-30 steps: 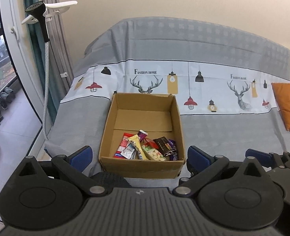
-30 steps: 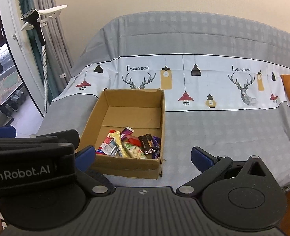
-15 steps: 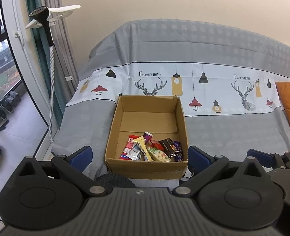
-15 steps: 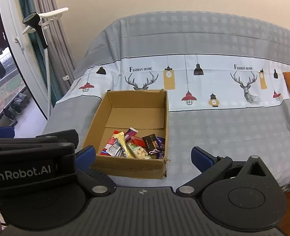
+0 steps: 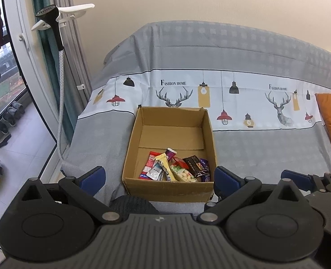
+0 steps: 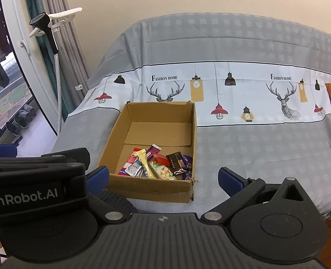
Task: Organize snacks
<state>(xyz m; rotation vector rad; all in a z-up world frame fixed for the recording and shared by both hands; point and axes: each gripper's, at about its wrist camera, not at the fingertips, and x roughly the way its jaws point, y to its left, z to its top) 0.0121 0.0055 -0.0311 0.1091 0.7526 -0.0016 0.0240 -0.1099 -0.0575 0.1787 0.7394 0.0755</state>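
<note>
Cardboard box [image 5: 168, 187] of snacks [image 5: 175, 168] just ahead, left gripper [image 5: 159, 179] spread empty, right gripper [image 6: 164, 178] likewise

A brown cardboard box [image 5: 168, 185] sits on a grey bedspread [image 5: 266, 148] with a white deer-and-lantern band.

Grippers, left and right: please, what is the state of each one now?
Left gripper: open, holding nothing.
Right gripper: open, holding nothing.
</note>
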